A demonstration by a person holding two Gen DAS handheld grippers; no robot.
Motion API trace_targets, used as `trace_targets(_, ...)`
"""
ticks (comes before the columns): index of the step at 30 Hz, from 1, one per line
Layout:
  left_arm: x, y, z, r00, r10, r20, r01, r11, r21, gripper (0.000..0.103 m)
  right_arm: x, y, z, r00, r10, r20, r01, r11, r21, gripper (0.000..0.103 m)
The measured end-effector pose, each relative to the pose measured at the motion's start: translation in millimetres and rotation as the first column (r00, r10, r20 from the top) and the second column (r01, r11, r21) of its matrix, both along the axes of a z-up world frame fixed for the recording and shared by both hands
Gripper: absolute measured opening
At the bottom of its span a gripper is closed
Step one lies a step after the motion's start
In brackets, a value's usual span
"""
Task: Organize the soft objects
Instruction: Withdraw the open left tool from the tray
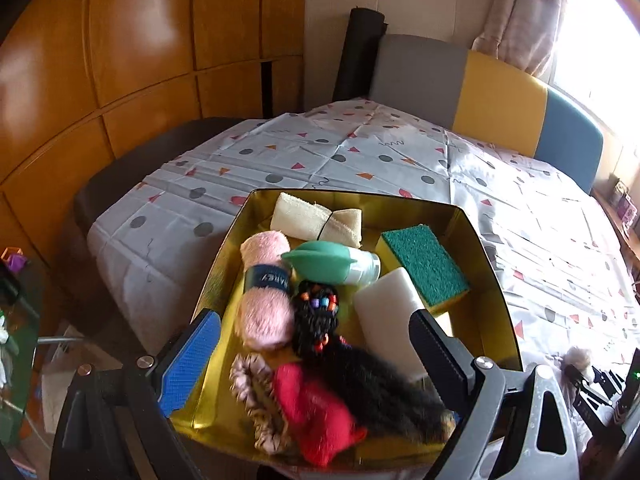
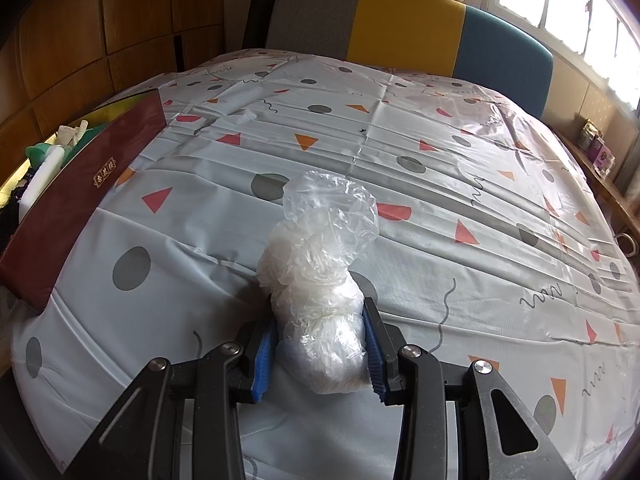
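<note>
one crinkly plastic bag (image 2: 320, 280), pinched, gold-lined box (image 1: 492, 280)

One gold-lined box (image 1: 472, 220), two sponges (image 1: 424, 266), two pink yarn skeins (image 1: 266, 292), one plastic bag (image 2: 320, 280), one scrunchie (image 1: 256, 404)

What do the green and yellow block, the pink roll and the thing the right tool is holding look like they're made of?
Sponge: yellow foam with a coarse green scouring layer; rough, matte top. Pink roll: probably fluffy yarn or plush cloth; fuzzy surface, paper band around it. Bag in the right tool: thin clear plastic film, crinkled and glossy; the white filling inside cannot be identified.
</note>
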State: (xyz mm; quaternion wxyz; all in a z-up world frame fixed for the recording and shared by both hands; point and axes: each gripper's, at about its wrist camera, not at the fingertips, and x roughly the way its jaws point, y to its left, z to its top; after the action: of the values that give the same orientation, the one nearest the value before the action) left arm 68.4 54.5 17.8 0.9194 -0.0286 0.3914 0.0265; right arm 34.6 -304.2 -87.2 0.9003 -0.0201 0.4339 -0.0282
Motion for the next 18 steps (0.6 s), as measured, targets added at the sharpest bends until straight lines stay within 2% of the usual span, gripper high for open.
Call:
trace_targets(5,-17,1,8,0.999,0.006,0.041,-0.007,0.999,0.031,0.097,0,1,0,1.0,0.0,-0.002,0.0,1.0,-0.012,0.039)
trace_targets(18,-39,20,13,0.997,0.038,0.07,-0.038,0.999,0.005,0.096,-1,6,1,0.999,-0.043,-0.012,0.042,0.998,-0.036,0.038)
